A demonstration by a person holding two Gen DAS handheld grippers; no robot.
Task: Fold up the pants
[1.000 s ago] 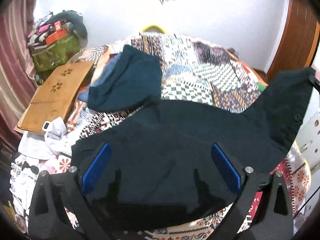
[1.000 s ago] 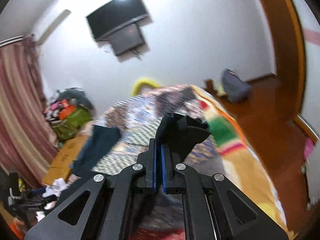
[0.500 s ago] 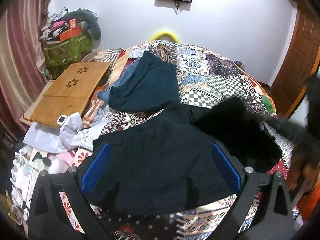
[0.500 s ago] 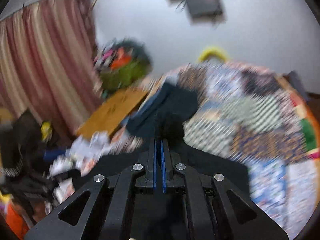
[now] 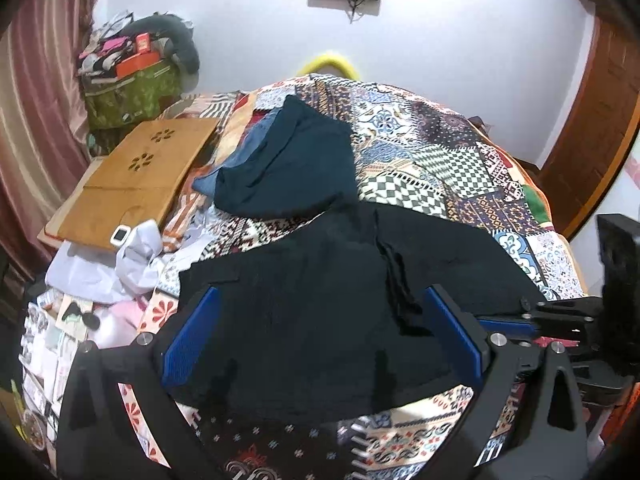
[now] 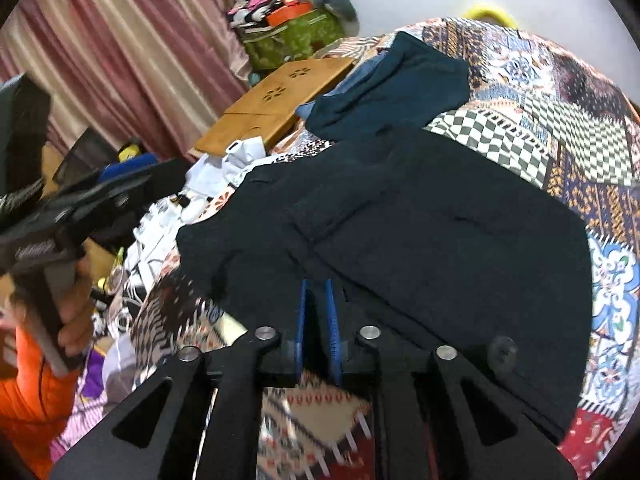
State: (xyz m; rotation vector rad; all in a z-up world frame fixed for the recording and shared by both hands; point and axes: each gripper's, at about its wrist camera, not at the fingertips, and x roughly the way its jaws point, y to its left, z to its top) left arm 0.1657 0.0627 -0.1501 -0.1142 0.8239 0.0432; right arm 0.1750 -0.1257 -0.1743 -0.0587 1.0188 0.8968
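Observation:
The black pants (image 5: 320,304) lie folded over on the patchwork bedspread (image 5: 432,160); they also show in the right wrist view (image 6: 420,220). My left gripper (image 5: 320,332) is open wide and empty, its blue pads on either side above the pants. My right gripper (image 6: 316,300) has its blue pads a narrow gap apart at the near edge of the pants, with no cloth visibly between them. The right gripper also shows at the right edge of the left wrist view (image 5: 504,326).
A folded dark teal garment (image 5: 292,164) lies on blue cloth farther up the bed. A wooden lap tray (image 5: 132,180) and white clothes (image 5: 120,264) sit at the left. A green bag (image 5: 128,96) stands by the curtain. A door (image 5: 600,120) is at the right.
My right gripper swung the raised pant part over from the right and laid it down on the rest, then its pads parted slightly. My left gripper stayed open above the pants.

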